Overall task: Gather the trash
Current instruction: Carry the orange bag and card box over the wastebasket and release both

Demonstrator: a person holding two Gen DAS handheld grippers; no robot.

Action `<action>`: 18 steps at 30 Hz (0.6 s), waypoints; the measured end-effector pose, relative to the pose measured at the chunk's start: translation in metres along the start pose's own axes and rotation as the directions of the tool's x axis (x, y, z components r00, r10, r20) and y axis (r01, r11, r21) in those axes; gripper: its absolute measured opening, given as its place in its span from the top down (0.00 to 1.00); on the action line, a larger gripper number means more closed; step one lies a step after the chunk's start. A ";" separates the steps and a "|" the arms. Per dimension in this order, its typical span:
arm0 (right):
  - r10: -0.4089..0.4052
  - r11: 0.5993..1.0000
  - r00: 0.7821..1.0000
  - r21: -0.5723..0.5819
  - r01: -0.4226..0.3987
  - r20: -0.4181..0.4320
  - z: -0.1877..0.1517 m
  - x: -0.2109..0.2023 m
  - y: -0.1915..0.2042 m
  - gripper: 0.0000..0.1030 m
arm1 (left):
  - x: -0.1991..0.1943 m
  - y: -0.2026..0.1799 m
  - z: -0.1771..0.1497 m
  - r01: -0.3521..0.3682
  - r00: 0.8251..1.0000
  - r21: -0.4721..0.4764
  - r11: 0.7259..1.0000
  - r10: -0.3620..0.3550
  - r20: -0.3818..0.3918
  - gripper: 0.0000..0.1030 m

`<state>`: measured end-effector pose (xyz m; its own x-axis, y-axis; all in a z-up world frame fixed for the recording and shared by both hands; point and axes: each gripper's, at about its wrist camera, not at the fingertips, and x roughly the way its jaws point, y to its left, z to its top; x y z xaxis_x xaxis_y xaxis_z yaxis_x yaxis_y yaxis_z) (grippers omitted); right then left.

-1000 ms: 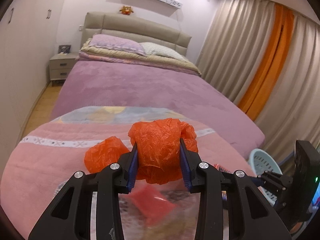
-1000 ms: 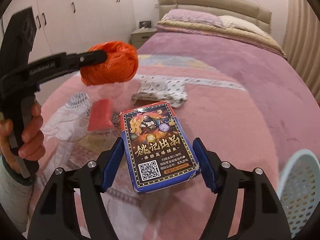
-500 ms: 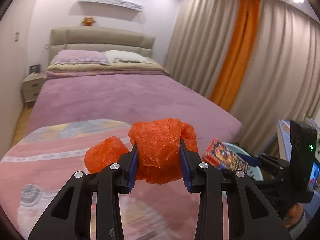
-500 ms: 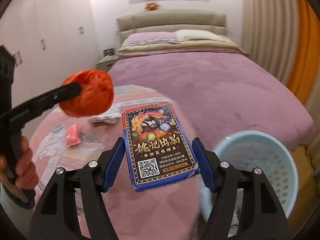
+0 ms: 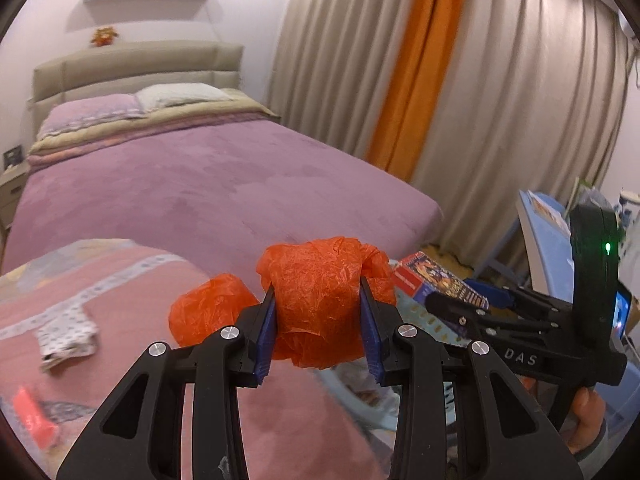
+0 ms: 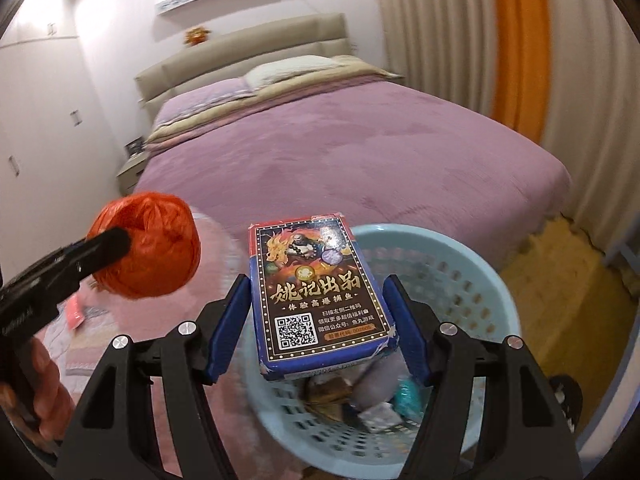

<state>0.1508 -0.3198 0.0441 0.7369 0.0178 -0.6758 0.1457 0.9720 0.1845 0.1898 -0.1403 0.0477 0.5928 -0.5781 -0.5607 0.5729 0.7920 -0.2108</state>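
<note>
Nearest to us in the left wrist view, the left gripper [image 5: 318,320] is clamped on a crumpled orange plastic bag [image 5: 320,296], its blue pads pressed into both sides of the wad while a loose lobe of the bag bulges out on the side away from the basket. In the right wrist view, the right gripper [image 6: 320,312] is clamped on a card box [image 6: 318,300], a flat blue and red pack with a dragon picture, Chinese lettering and a QR code, held level with its printed face up.

The card box hangs directly above the light blue perforated basket [image 6: 480,280], which stands on the floor just beside the foot of the bed [image 6: 360,160]. Some scraps already lie in the bottom of the basket; we cannot tell what they are. The orange plastic bag is held in the air beside the basket, over the pink blanket [image 5: 132,280] at the bed's foot, not over the basket's opening.

On the pink blanket, further from the basket, lie a patterned white cloth [image 5: 66,338] and a small red packet [image 5: 34,416]. Beyond the basket stretches the purple bedspread, then the pillows [image 5: 176,94] and the beige headboard [image 5: 136,68]. Beige and orange curtains [image 5: 416,64] hang on the basket's side of the bed.
</note>
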 end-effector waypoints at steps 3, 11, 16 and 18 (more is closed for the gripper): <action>-0.058 0.998 0.998 0.036 0.059 -0.020 -0.001 0.005 -0.021 0.38 | 0.022 -0.015 -0.004 0.014 0.999 0.024 1.000 -0.013 -0.043 0.66; -0.104 0.986 0.990 0.120 0.115 -0.094 -0.011 0.021 -0.067 0.43 | 0.066 -0.042 -0.017 0.050 0.989 0.057 0.997 -0.041 -0.143 0.64; -0.102 0.984 0.990 0.132 0.115 -0.102 -0.016 0.020 -0.079 0.43 | 0.072 -0.045 -0.020 0.062 0.984 0.056 0.996 -0.052 -0.168 0.34; -0.102 0.985 0.990 0.133 0.115 -0.097 -0.018 0.020 -0.080 0.43 | 0.069 -0.044 -0.020 0.054 0.987 0.057 0.997 -0.045 -0.155 0.31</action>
<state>0.1420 -0.3932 0.0034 0.6508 -0.0590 -0.7570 0.3155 0.9278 0.1990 0.1938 -0.2110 0.0021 0.4717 -0.5758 -0.6678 0.6354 0.7471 -0.1953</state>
